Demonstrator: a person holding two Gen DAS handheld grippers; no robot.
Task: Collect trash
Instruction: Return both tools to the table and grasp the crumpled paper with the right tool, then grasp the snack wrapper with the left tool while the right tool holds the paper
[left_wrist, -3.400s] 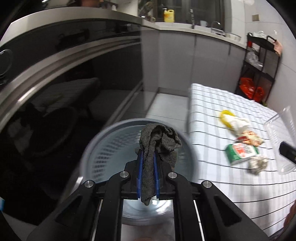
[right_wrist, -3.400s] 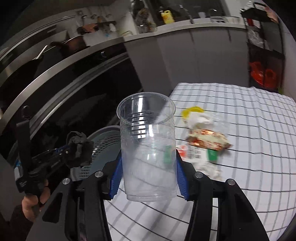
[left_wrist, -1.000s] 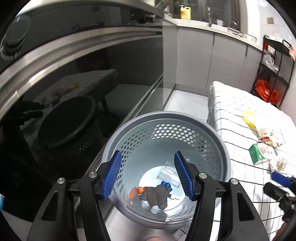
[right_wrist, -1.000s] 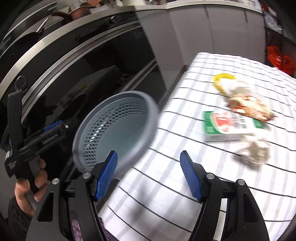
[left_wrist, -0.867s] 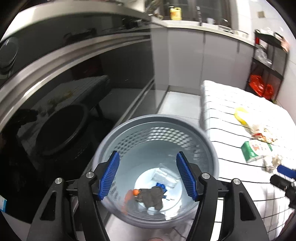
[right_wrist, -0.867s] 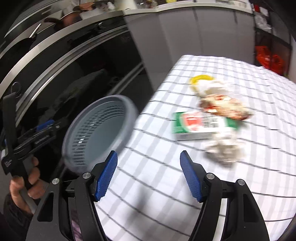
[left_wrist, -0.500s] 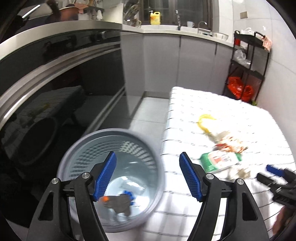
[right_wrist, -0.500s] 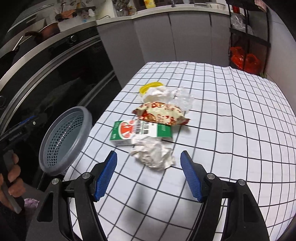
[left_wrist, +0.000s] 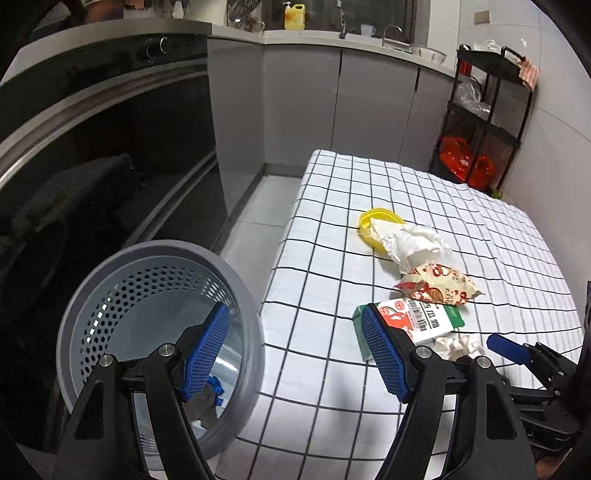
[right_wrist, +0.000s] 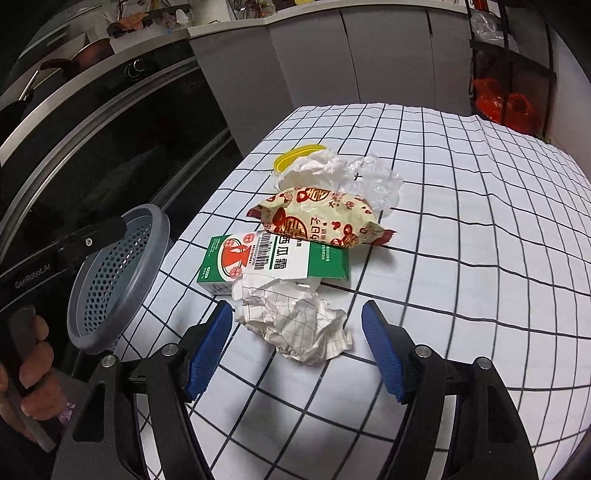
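Observation:
Trash lies on the checked tablecloth: a crumpled paper ball, a green and white carton, a red-printed snack wrapper, white tissue and a yellow lid. My right gripper stands open low over the paper ball, which sits between its fingertips with the pads clear of it. My left gripper is opening, with nothing between its jaws. It hangs between the grey perforated basket and the carton. A dark cloth lies in the basket.
The basket stands on the floor against the table's left edge. A dark oven front and grey cabinets run along the left and back. A black rack with red bags stands at the far right. A hand grips the left tool.
The dark cloth and the clear cup have left the grippers; the cloth now lies in the basket. Both grippers swung from over the basket to the table, and the left jaws widened.

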